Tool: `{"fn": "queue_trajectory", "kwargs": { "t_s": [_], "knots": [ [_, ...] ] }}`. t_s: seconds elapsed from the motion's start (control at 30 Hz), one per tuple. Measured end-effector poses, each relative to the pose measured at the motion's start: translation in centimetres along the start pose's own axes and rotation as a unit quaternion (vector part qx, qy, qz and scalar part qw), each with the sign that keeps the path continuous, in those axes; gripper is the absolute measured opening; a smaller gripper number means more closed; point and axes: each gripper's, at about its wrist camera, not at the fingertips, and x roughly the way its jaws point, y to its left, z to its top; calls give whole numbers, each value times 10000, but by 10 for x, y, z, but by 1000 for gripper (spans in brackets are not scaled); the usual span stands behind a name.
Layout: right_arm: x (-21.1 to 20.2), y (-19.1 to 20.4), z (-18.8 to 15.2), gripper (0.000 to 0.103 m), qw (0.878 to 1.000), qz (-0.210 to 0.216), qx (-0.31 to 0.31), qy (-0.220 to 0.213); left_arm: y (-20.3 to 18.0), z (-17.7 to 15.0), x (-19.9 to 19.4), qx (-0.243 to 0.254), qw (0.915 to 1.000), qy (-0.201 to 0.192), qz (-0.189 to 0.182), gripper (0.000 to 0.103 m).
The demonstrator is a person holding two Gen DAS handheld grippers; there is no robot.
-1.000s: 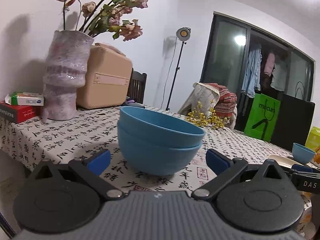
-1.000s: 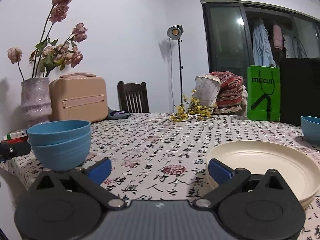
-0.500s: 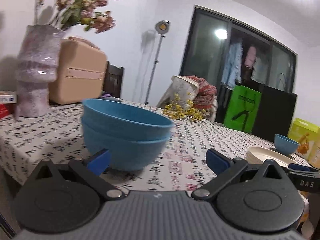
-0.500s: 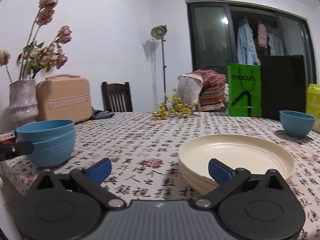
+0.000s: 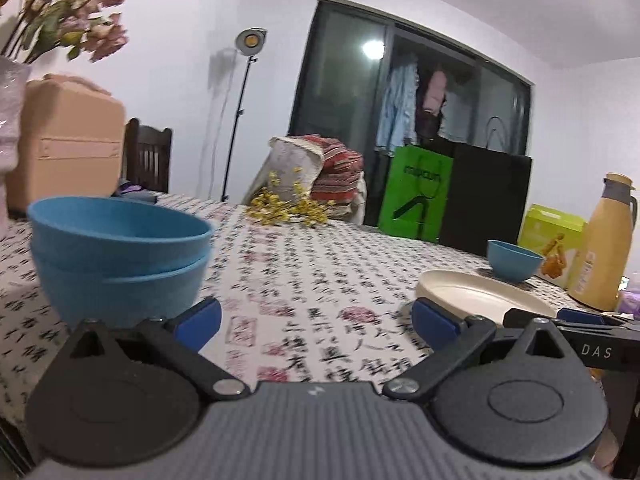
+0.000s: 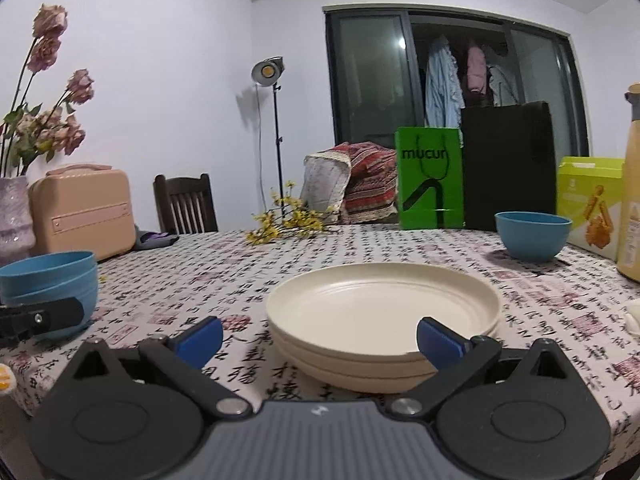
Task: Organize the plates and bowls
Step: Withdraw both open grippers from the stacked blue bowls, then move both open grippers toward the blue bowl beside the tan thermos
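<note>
Two stacked blue bowls (image 5: 116,256) sit on the patterned tablecloth at the left; they also show in the right wrist view (image 6: 50,284). My left gripper (image 5: 316,320) is open and empty, to the right of that stack. A stack of cream plates (image 6: 382,316) lies in front of my right gripper (image 6: 320,338), which is open and empty, its right finger at the stack's near rim. The plates also show in the left wrist view (image 5: 476,294). A single blue bowl (image 6: 534,236) stands beyond the plates at the far right, also in the left wrist view (image 5: 514,260).
A pink vase with dried roses (image 6: 14,208) and a tan case (image 6: 84,212) stand at the table's left. A yellow flask (image 5: 604,244) and a green box (image 6: 592,204) stand at the right. Yellow flowers (image 6: 288,222) lie at the far edge. A chair (image 6: 186,204) is behind.
Both grippers have swung to the right. The stacked blue bowls slid from between the left fingers to the left of the view. The plates moved to the centre of the right wrist view.
</note>
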Motion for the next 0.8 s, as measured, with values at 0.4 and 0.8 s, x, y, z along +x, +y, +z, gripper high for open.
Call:
{"fn": "queue_trajectory", "kwargs": {
  "t_s": [0.4, 0.8],
  "knots": [
    [-9, -28, 2, 103, 9991, -374, 119, -160, -26, 5, 22, 147, 9993, 25, -351, 103],
    [-17, -50, 18, 103, 9960, -750, 189, -436, -60, 15, 50, 246, 9959, 5, -876, 103]
  ]
}}
